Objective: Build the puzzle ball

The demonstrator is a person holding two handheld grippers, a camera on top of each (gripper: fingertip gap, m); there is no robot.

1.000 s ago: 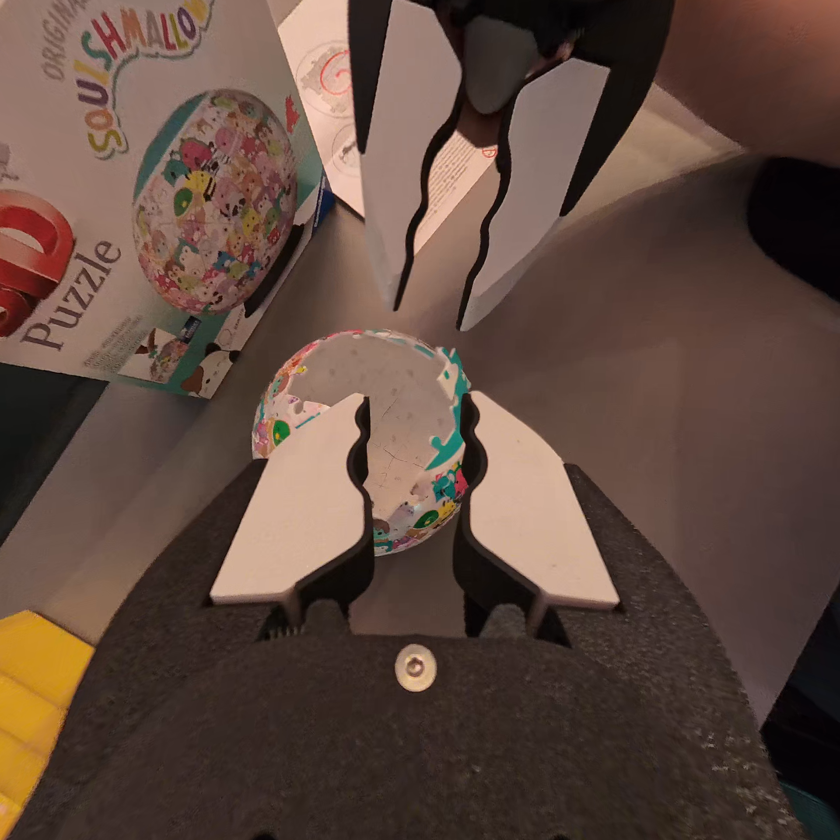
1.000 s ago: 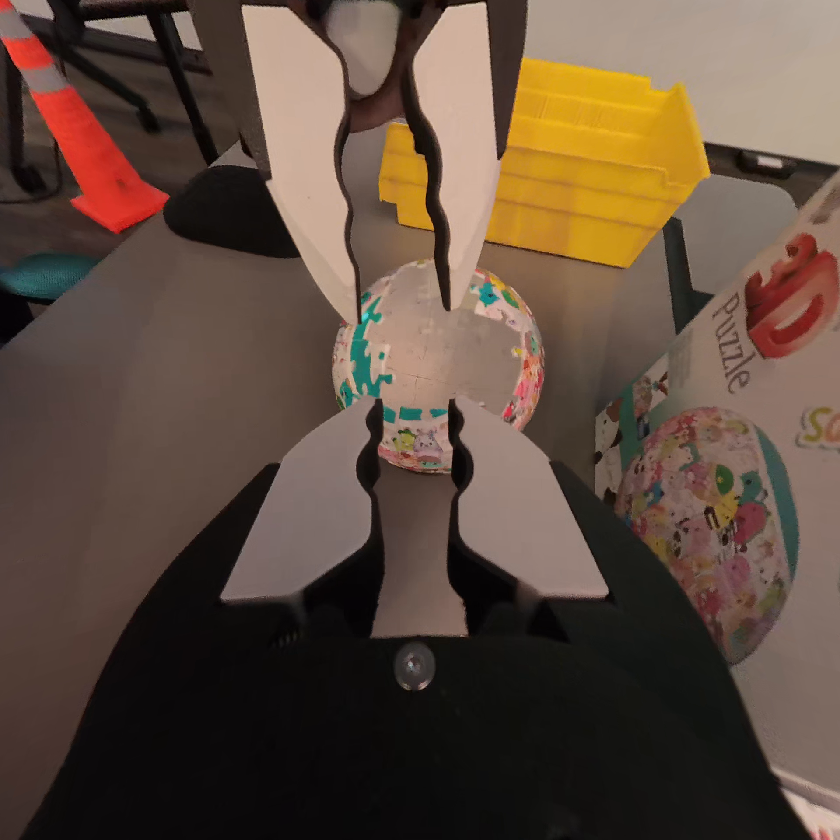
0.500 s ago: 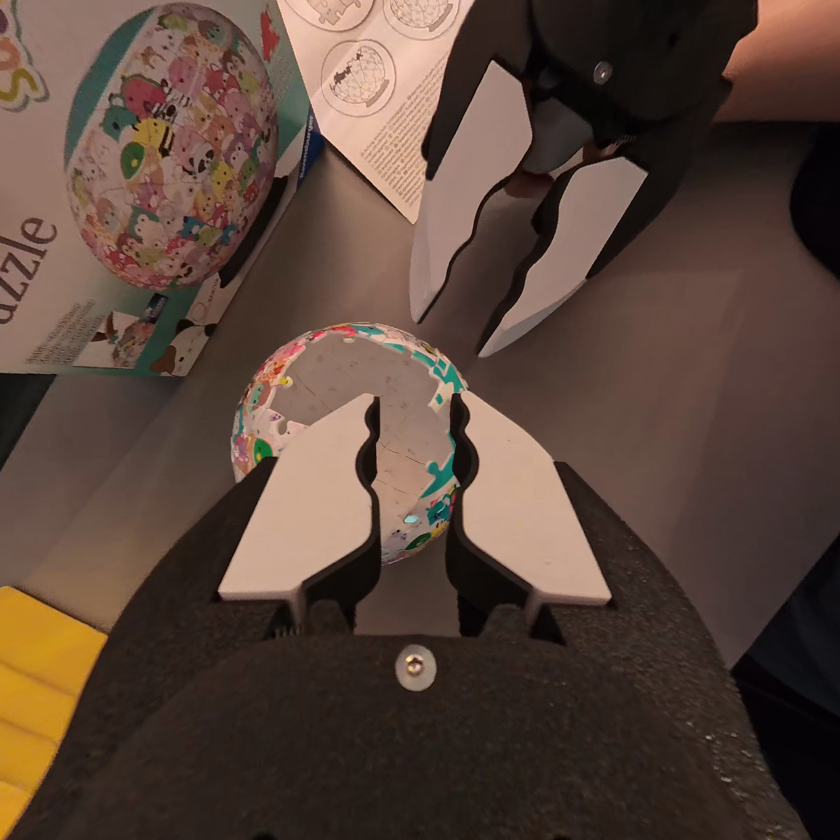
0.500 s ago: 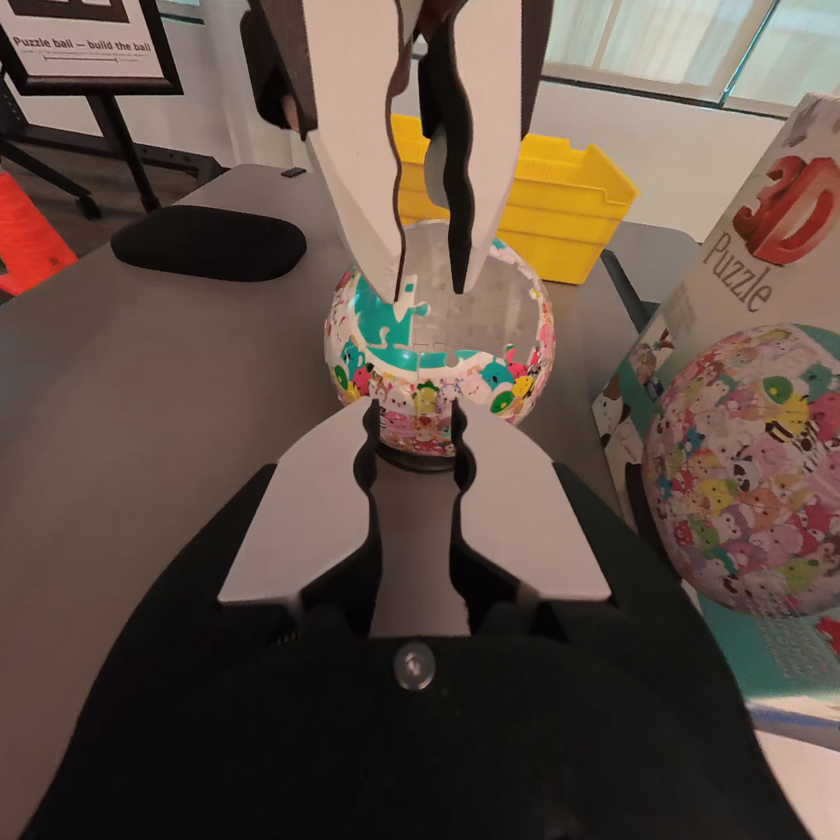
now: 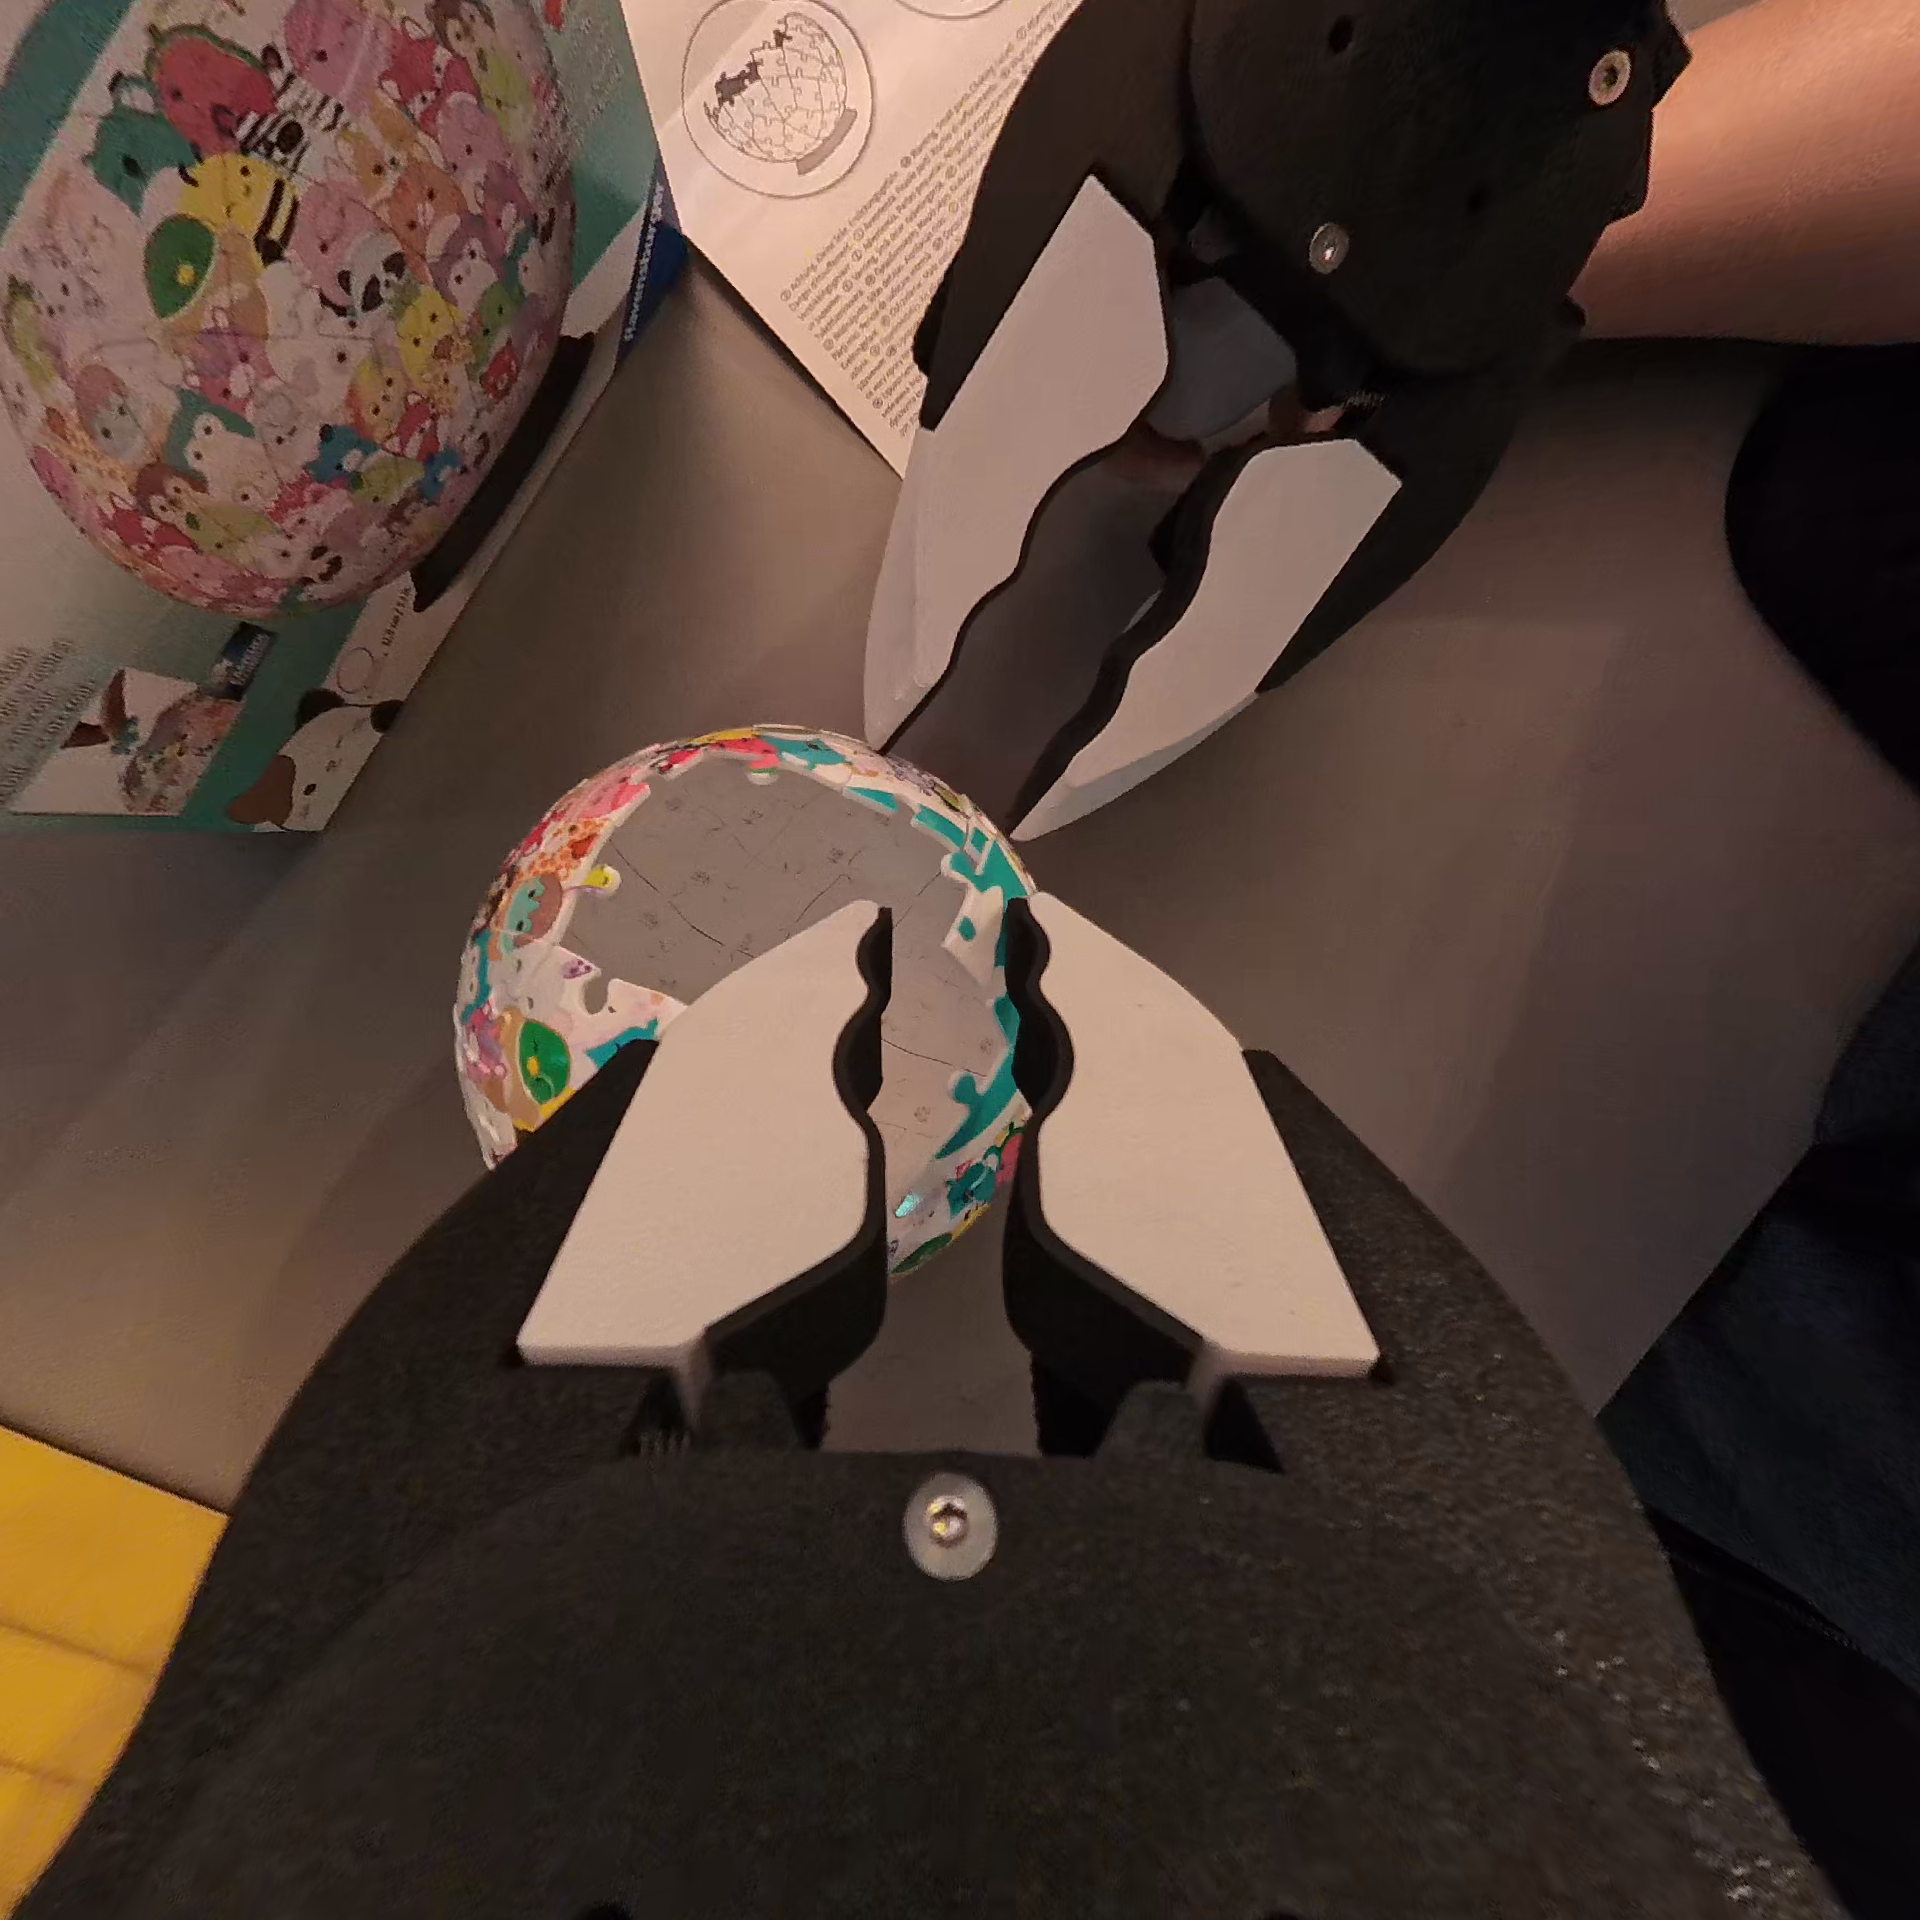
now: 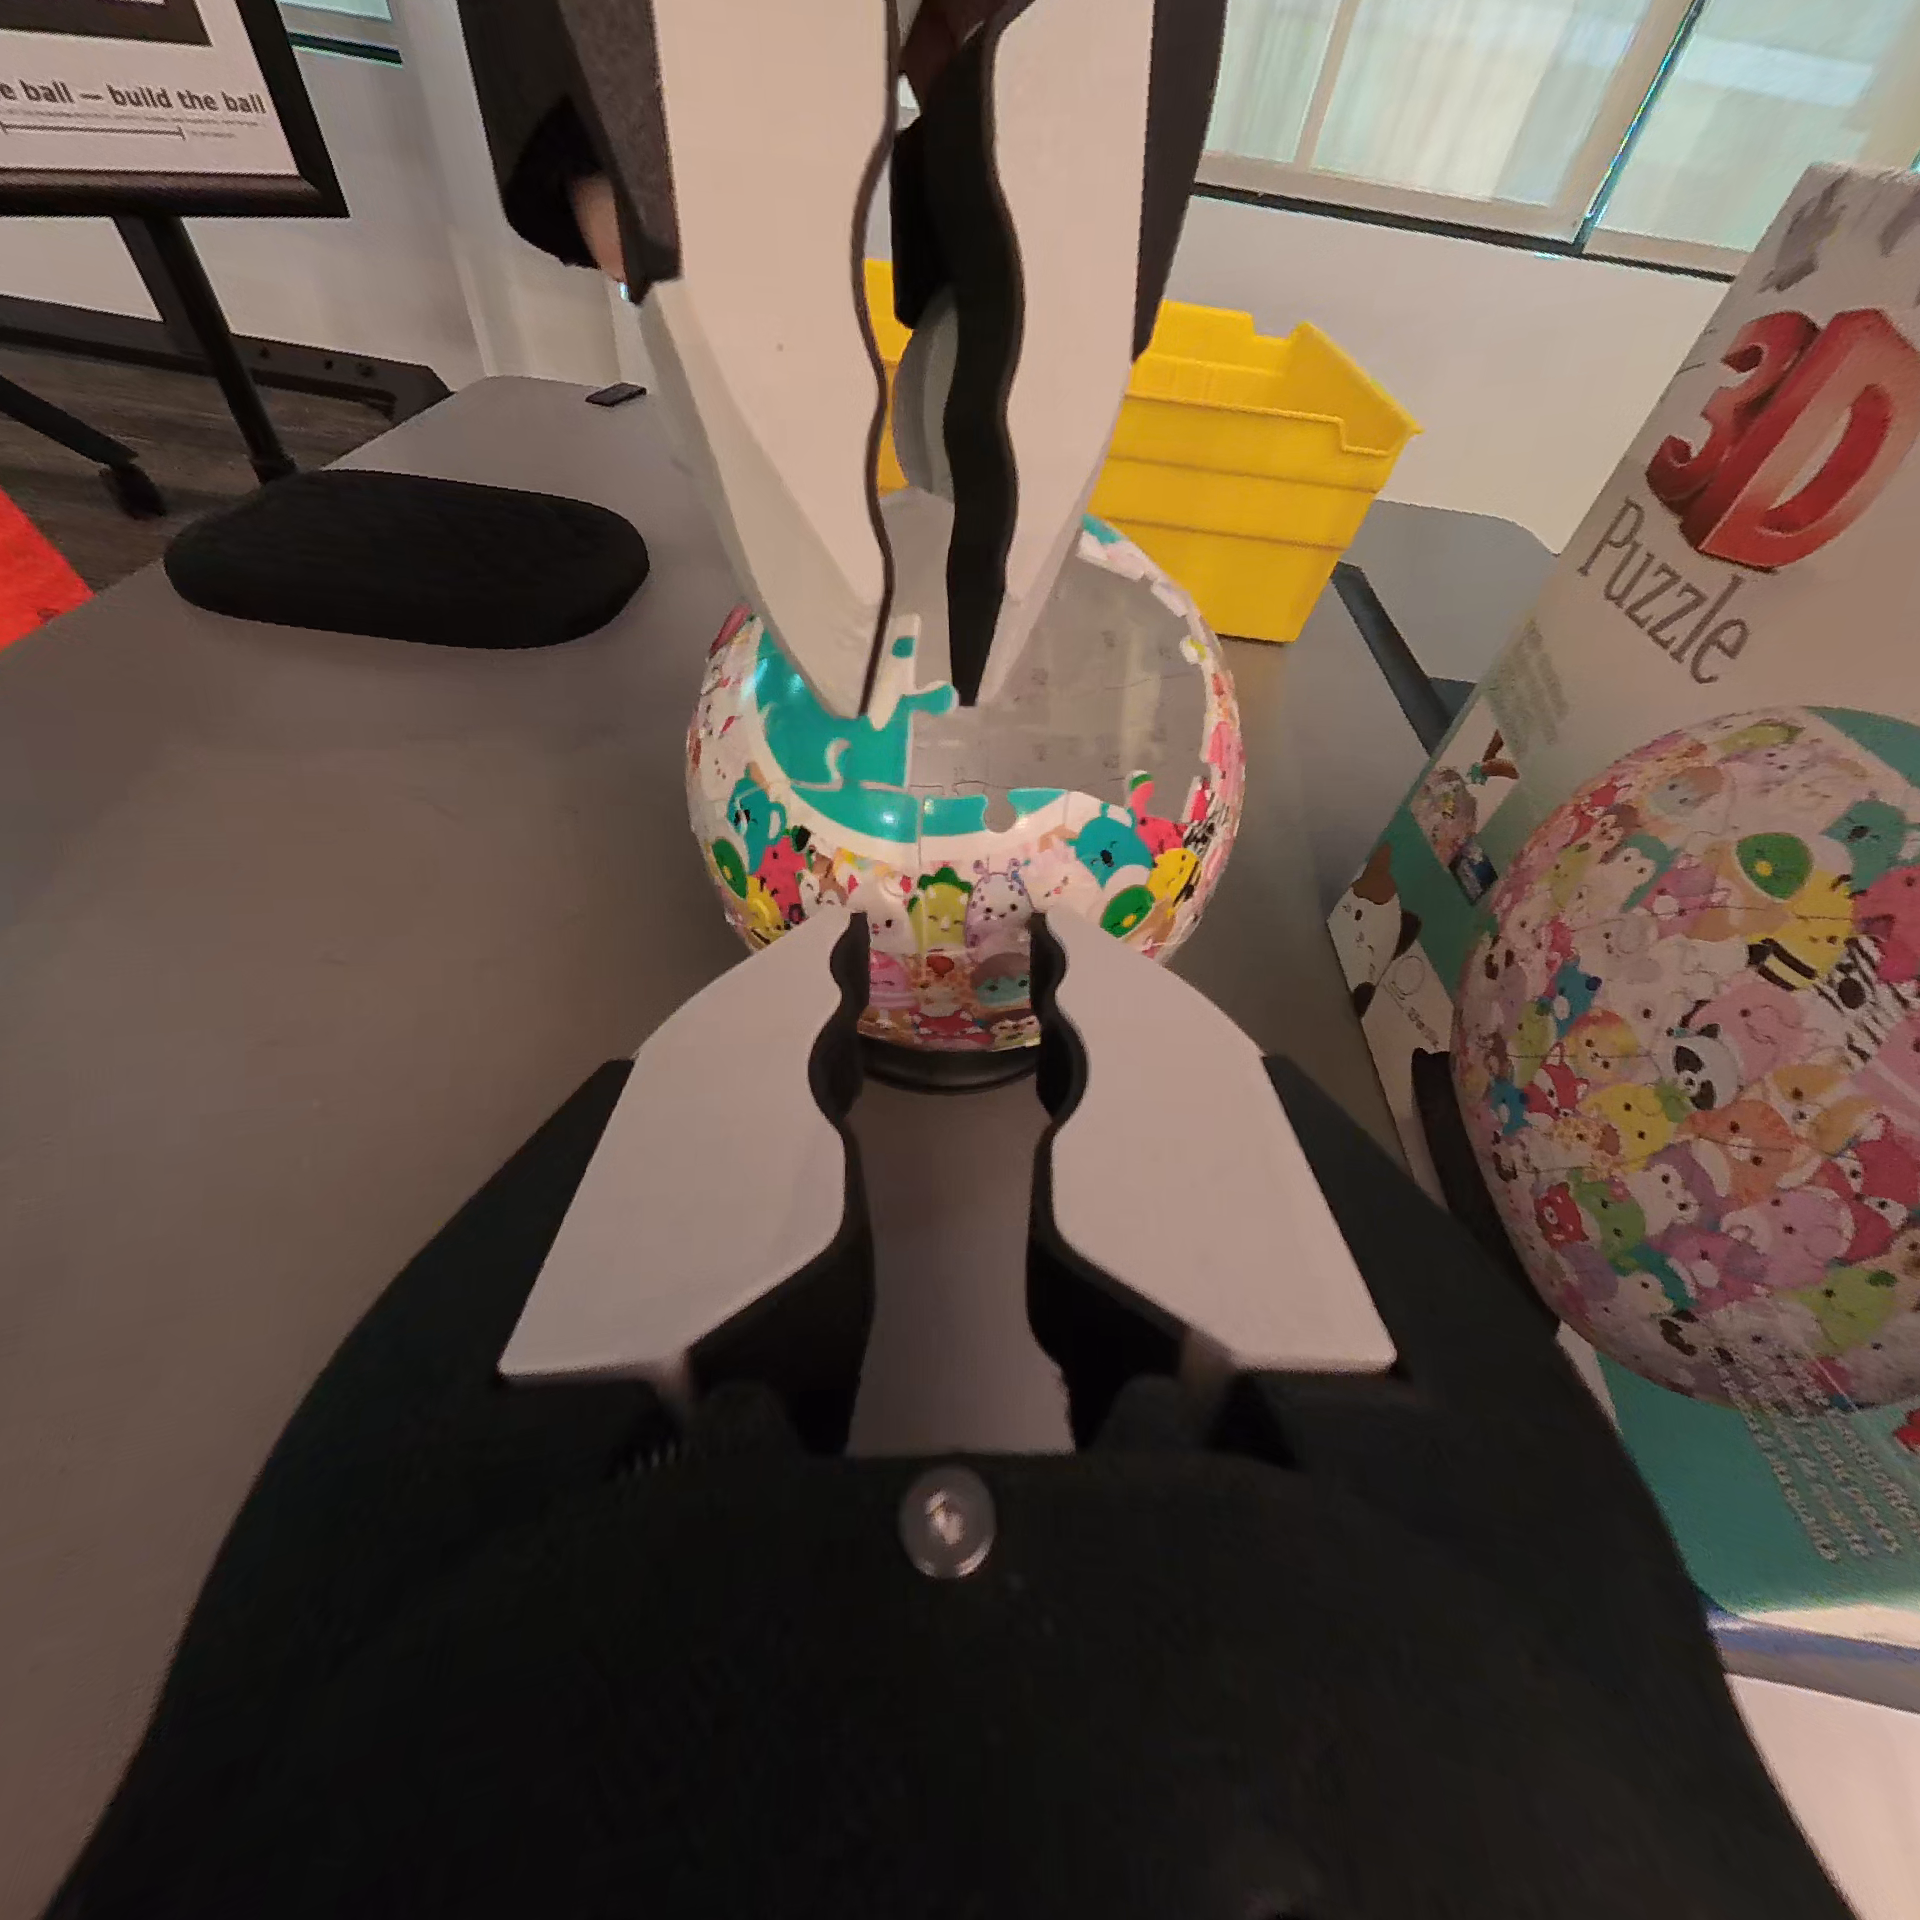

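Observation:
The half-built puzzle ball (image 5: 727, 894) stands on a small black base on the grey table, its open top showing the grey inside. It also shows in the right wrist view (image 6: 935, 894). My left gripper (image 5: 945, 914) comes down from above (image 6: 920, 704), its jaws narrowed onto a teal and white rim piece (image 6: 904, 665) of the ball. My right gripper (image 6: 945, 925) is open and empty, level with the ball and just short of its near side. In the left wrist view its tips (image 5: 951, 790) sit at the ball's far rim.
The puzzle box (image 6: 1662, 1039) stands upright close to the ball (image 5: 260, 312). An instruction sheet (image 5: 831, 156) lies beyond it. A yellow bin (image 6: 1247, 468) and a black pad (image 6: 405, 561) sit at the table's far side. A person's forearm (image 5: 1787, 187) shows behind the right gripper. Less than 4 cm separates the two grippers' tips.
My left gripper came down onto the ball's rim and its jaws narrowed. My right gripper dropped lower and moved close to the ball, still open by the same gap.

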